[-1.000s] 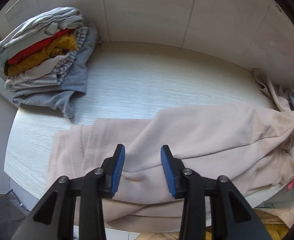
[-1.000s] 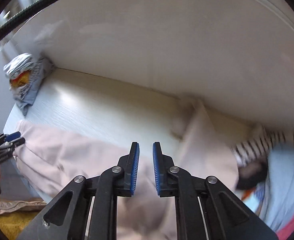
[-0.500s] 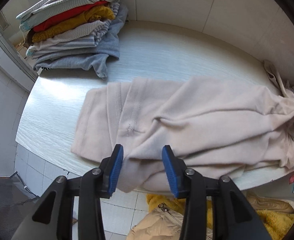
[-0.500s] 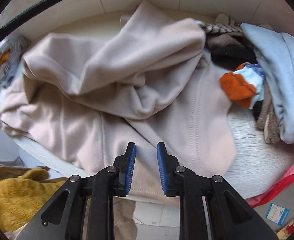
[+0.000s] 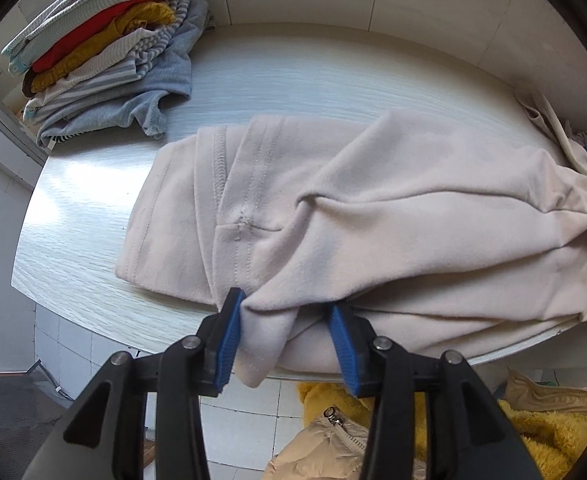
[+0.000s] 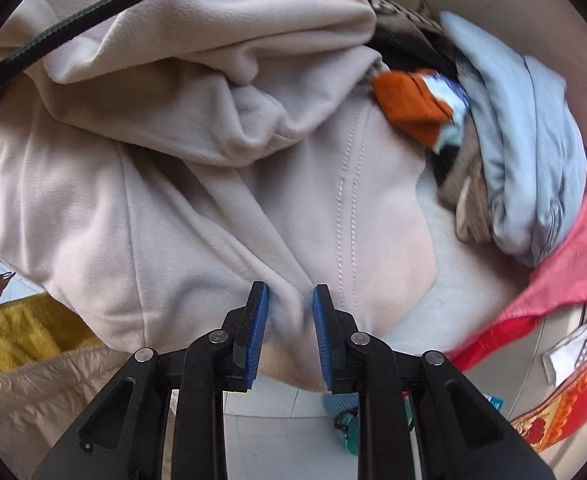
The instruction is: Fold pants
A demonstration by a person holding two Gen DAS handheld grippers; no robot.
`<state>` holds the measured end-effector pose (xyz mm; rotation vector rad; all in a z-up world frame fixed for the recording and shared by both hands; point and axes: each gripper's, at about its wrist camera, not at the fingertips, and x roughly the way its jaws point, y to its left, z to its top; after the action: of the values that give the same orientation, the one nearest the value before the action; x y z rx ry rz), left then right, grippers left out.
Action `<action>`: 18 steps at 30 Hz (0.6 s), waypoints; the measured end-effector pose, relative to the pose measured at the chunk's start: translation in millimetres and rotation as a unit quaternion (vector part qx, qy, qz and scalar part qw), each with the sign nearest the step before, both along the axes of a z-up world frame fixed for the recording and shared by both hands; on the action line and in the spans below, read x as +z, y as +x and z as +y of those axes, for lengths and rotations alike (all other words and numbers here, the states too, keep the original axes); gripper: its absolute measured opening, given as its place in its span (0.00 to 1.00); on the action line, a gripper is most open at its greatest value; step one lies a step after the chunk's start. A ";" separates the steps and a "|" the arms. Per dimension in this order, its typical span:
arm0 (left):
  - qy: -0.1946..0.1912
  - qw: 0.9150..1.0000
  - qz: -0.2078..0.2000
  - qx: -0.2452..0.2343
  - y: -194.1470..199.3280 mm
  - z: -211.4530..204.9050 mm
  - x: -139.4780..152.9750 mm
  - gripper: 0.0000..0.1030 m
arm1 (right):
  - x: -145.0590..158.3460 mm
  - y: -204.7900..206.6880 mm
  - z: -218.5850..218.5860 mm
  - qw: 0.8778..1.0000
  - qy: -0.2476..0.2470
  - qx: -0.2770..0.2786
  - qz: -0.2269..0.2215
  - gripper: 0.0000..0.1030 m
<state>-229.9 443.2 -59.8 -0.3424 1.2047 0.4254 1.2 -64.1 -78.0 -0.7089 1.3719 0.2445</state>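
Cream-beige pants (image 5: 373,216) lie rumpled across the white wood-grain table (image 5: 93,216), reaching over its front edge. My left gripper (image 5: 283,320) is open, its blue pads either side of a hanging fold of the pants at the front edge. In the right wrist view the same pants (image 6: 173,160) fill the frame, bunched in thick folds. My right gripper (image 6: 291,312) is open with a narrow gap, and a ridge of the pants' cloth sits between its pads at the front edge.
A stack of folded clothes (image 5: 101,52) sits at the table's back left. A heap of unfolded laundry, light blue (image 6: 525,152), orange (image 6: 409,108) and red (image 6: 573,280), lies right of the pants. Yellow fleece (image 5: 533,432) and a tan jacket (image 5: 333,448) lie on the floor below.
Both grippers have come down to the pants at the table's front edge. Cloth now sits between the pads of each. The right gripper's jaws have opened slightly wider.
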 end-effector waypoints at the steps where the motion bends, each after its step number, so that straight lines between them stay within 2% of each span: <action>1: 0.003 1.000 0.000 0.000 -0.1 -1.4 1.3 0.43 | 1.2 -0.5 2.3 1.000 -0.004 0.005 -0.003 0.22; 4: -0.006 1.000 -0.016 -0.001 -1.5 2.5 13.6 0.43 | 18.2 -2.7 24.2 0.998 -0.020 0.044 -0.036 0.22; 5: -0.010 1.000 -0.025 -0.001 -3.3 5.6 19.0 0.43 | 27.9 -17.9 39.5 0.997 -0.013 0.057 -0.045 0.23; 7: -0.009 0.999 -0.039 0.011 -11.2 12.1 30.5 0.44 | 48.4 -24.9 63.3 0.993 0.019 0.096 -0.060 0.34; 10: -0.008 0.998 -0.053 0.038 -20.9 27.0 39.8 0.44 | 71.6 -36.9 98.0 0.981 0.051 0.163 -0.089 0.41; 13: -0.013 0.996 -0.063 0.056 -31.7 36.5 40.5 0.44 | 80.2 -48.9 130.5 0.966 0.058 0.222 -0.122 0.52; 15: -0.025 0.995 -0.073 0.063 -33.8 45.1 37.7 0.44 | 81.7 -45.6 146.3 0.957 0.049 0.251 -0.136 0.52; 18: -0.047 0.993 -0.090 0.064 -30.3 53.2 34.3 0.44 | 81.3 -40.0 166.6 0.951 0.046 0.273 -0.140 0.52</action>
<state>-260.2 496.4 -25.5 -0.5298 1.0314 0.4393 -38.8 102.5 3.3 -0.9954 0.8664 0.6172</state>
